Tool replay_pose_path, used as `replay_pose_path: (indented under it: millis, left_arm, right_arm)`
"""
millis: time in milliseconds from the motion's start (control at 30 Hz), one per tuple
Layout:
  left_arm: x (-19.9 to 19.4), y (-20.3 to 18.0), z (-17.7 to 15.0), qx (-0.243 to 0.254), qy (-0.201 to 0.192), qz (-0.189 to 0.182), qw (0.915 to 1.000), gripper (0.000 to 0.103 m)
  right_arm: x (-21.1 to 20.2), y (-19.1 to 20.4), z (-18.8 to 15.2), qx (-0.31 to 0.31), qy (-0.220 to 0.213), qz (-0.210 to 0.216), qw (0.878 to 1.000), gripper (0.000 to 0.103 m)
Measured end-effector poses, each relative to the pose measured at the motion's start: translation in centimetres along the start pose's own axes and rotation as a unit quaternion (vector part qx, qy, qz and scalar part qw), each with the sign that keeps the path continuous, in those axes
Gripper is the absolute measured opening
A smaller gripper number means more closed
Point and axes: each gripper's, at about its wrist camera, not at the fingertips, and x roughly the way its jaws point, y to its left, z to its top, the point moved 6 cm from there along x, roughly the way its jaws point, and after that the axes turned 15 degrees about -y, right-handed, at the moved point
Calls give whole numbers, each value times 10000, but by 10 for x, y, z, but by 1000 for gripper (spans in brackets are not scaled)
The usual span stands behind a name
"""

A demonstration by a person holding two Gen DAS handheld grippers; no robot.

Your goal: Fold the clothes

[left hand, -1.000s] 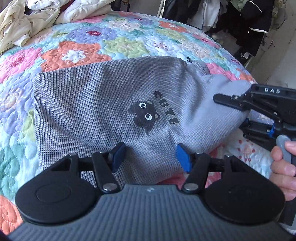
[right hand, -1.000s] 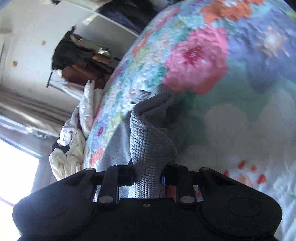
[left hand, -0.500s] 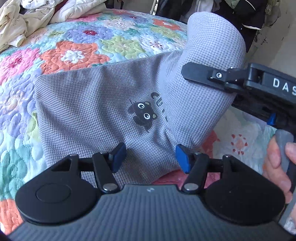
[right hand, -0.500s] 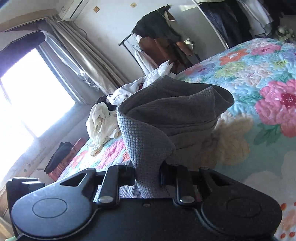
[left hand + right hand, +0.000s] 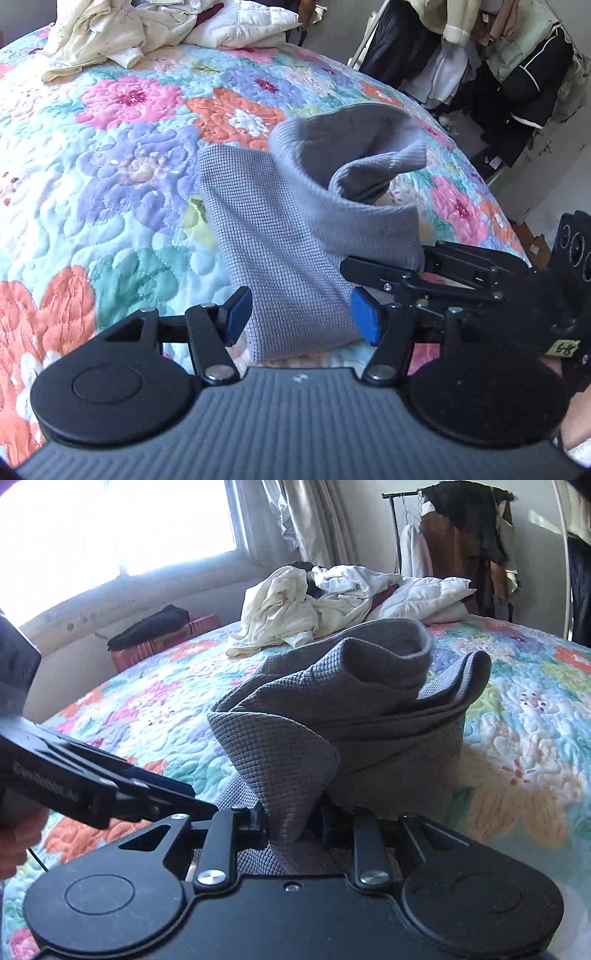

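Your left hand-held gripper (image 5: 301, 317) hangs wide open, its blue pads on either side of the near end of the grey waffle-knit top (image 5: 269, 236) without closing on it. That top lies on the floral quilted bed (image 5: 122, 147), one side lifted and curling over itself. Your right hand-held gripper (image 5: 291, 821) is clamped tight on a bunched fold of that grey knit, and only the right wrist view shows the pinch; from the left camera you just see its black linkage (image 5: 424, 273) reaching in at the cloth's right edge. To the left of the top the quilt lies bare. A heap of cream and white laundry (image 5: 317, 598) sits at the bed's far end, and hung clothes (image 5: 480, 55) crowd the right side beyond the bed's edge.
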Motion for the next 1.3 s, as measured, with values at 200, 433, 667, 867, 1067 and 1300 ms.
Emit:
replay_pose_path:
  millis: [200,433,667,867,1067,1300]
  left_arm:
    - [-7,-6,13,-145,-358,-320,9987,60]
    - [14,-5,25,-867,-464,-587,9934,76]
    - [53,5,25,-644,-255,37,9976,60]
    - [43,11,17,-512,-343,167,9980,11]
    - [26,16,0,-674,-610,377,9951,11]
    - [38,52,-17,-1558,-371,17,9871,13]
  right_arm:
    - [-6,5,-2,-207,50,13,9998,29]
    - [-3,31,-8,-1155,144,129,9931,30]
    - [-16,31,-2,-853,0,559,9948,30]
    - [-15,32,-4,-795,35,564,9952,30]
    - [-35,16,11,107,-48,668,9977,34]
    - [-57,-20,29,1323,-818,460,9868,51]
